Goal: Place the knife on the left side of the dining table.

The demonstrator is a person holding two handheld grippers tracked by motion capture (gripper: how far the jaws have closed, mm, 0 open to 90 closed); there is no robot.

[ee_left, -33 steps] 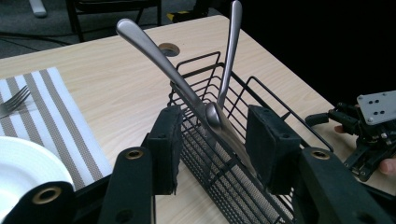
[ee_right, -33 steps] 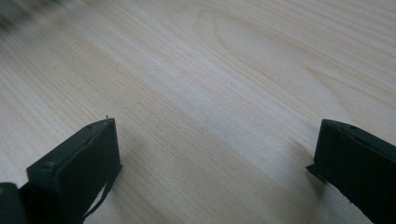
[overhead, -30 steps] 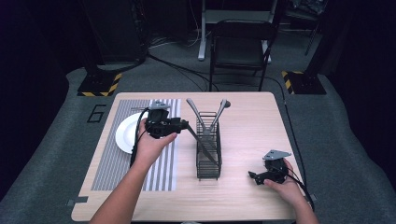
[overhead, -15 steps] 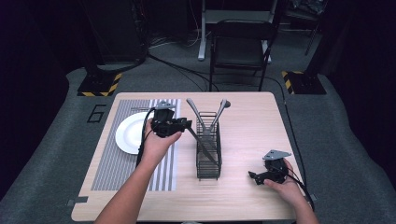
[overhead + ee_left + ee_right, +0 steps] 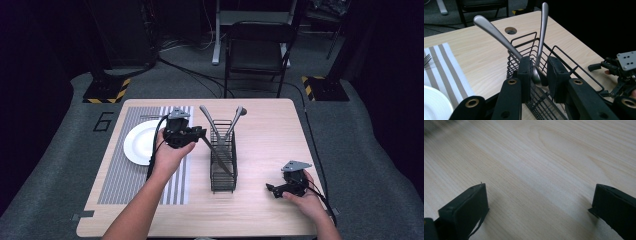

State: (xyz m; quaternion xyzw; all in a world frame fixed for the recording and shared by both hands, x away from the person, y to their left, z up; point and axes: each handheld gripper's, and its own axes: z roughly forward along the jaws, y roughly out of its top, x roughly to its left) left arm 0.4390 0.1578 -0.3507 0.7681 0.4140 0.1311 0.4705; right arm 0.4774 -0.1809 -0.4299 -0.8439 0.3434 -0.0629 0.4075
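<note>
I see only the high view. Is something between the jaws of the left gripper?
Observer: Yes. The left gripper has a spoon between its jaws, standing in the wire basket. The jaws have just been closing, and a gap is left at one pad.
Operator: And the right gripper, does it hold something?
Observer: No. The right gripper has its jaws wide apart over the bare table.
</note>
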